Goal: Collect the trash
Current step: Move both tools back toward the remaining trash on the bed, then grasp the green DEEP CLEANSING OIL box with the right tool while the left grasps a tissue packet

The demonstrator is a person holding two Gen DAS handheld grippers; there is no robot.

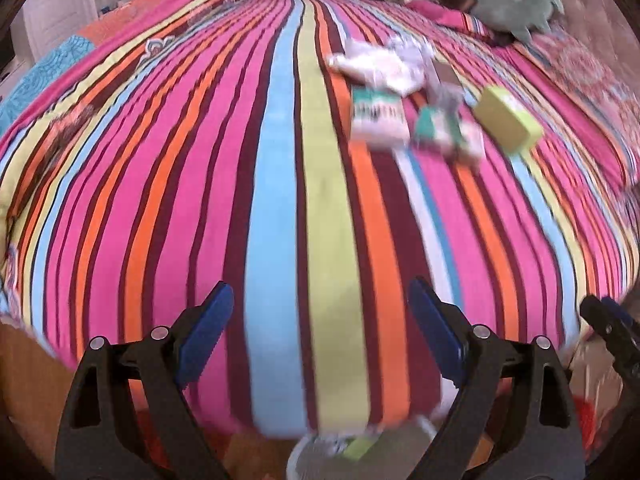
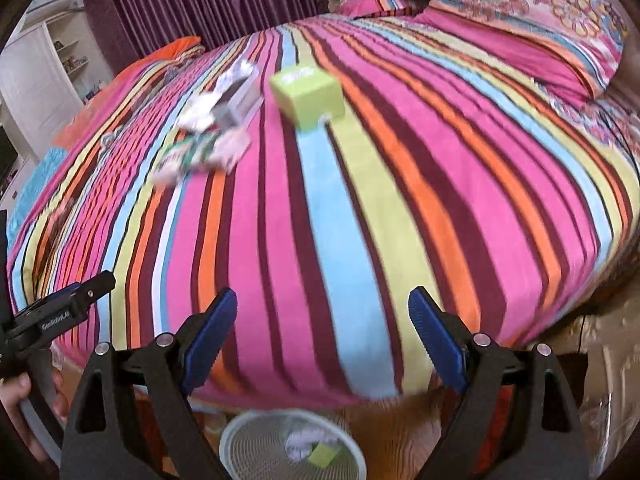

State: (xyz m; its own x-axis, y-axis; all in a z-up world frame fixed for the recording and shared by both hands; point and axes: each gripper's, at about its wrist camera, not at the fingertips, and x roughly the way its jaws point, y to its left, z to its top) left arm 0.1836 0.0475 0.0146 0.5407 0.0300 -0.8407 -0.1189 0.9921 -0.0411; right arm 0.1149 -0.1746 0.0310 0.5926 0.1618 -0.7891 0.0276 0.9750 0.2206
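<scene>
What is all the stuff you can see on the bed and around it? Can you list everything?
Bedspread: one, striped pink, orange, blue, yellow; covers bed.
Green box: one, lime; on bed, right of the pile.
Crumpled paper and packets: blurry pile, count unclear; white, teal, silver; on bed.
Waste basket: one, white mesh; on floor by the bed, holding white paper and something lime.
Plush toy: one, grey-green; far end.
Pillow: patterned pink; far right.
Curtain: purple; behind bed.
Left claw: open, empty.
Right claw: open, empty.
</scene>
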